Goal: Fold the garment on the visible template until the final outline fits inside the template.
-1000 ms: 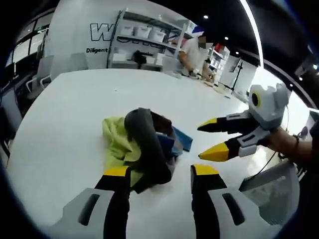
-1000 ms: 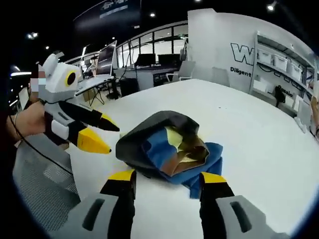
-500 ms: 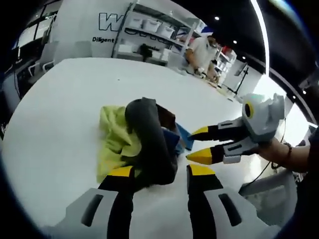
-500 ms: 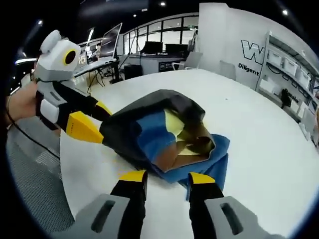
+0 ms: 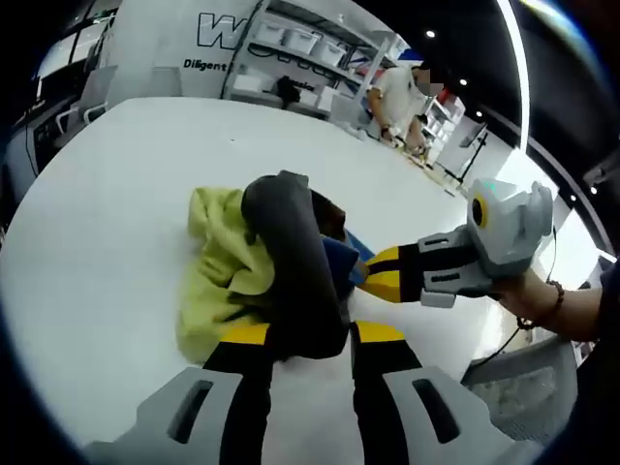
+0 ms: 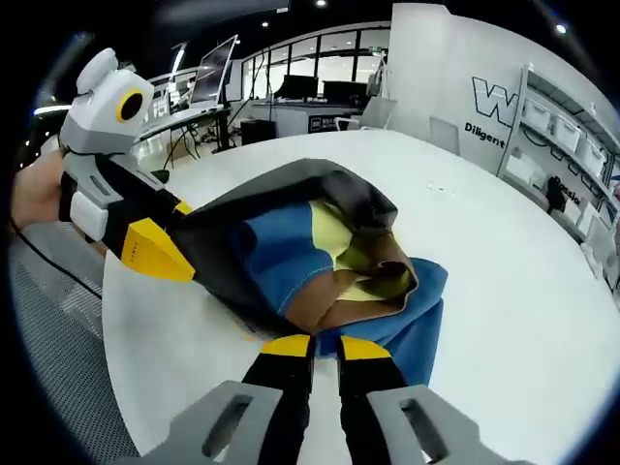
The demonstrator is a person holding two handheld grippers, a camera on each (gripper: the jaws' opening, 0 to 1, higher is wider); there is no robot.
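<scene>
The garment (image 5: 266,266), a bunched heap of black, blue, yellow and brown panels, is seen lying on the white table (image 5: 107,184) in the left gripper view, its yellow part spilling towards 9 o'clock and its black fold at the centre; no template outline can be made out under it. In the right gripper view the same garment (image 6: 320,262) sits just past the jaw tips, blue cloth trailing to 4 o'clock. The right gripper (image 6: 314,345) is nearly clenched, its jaws pinched on the near blue and brown hem, so it is judged to be grasping the garment. The left gripper (image 5: 304,334) is set astride the black fold with a gap between its tips; whether cloth is truly gripped cannot be told. The step in hand is judged to be taking hold of two edges; it is best done by pinching a single layer at each side and lifting apart so the heap is spread flat before any fold is made, kept well inside the table edge. On the far wall (image 5: 170,39) a large "W" and the word "Diligent" can be read, the rest being cut off
</scene>
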